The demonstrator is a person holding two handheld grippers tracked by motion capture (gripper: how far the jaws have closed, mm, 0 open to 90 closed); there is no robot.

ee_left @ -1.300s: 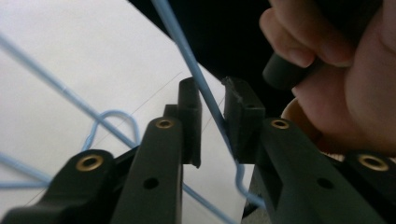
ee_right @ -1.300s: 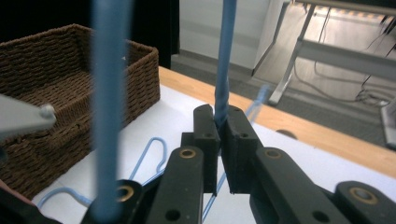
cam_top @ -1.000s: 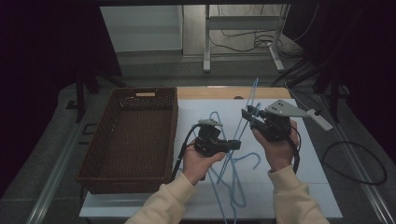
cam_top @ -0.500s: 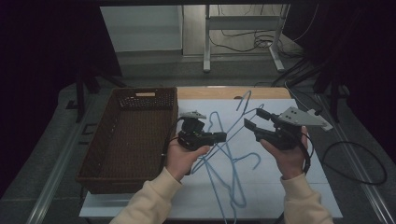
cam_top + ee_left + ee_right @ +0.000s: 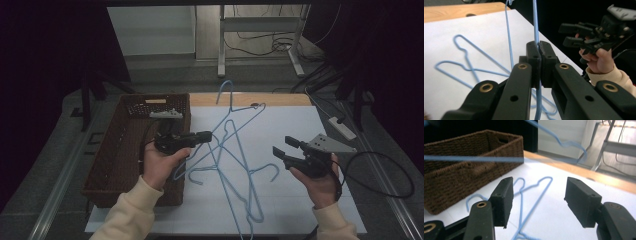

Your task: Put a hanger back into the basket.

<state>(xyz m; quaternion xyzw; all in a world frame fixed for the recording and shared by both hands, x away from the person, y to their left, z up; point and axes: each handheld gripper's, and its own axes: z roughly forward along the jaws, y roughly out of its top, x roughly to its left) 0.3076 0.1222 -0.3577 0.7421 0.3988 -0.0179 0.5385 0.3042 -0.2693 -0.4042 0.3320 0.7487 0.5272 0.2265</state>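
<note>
My left gripper (image 5: 205,135) (image 5: 538,48) is shut on the wire of a blue hanger (image 5: 236,120) (image 5: 534,22) and holds it off the table, its hook up at the far side. Two more blue hangers (image 5: 253,196) (image 5: 469,60) (image 5: 545,179) lie tangled on the white table top (image 5: 300,125). My right gripper (image 5: 280,148) (image 5: 537,195) (image 5: 571,35) hovers to the right of them; its jaws have just been opening and stand apart with nothing between them. In the right gripper view the lifted hanger (image 5: 569,143) crosses the top as a blur.
A brown wicker basket (image 5: 127,145) (image 5: 454,170) stands at the left of the table, right beside my left hand. A wooden strip (image 5: 280,99) runs along the table's far edge. Table legs and cables are on the floor beyond.
The right gripper has let go of the hanger, opened, and dropped away to the right. The left gripper has carried the hanger left and up, toward the basket.
</note>
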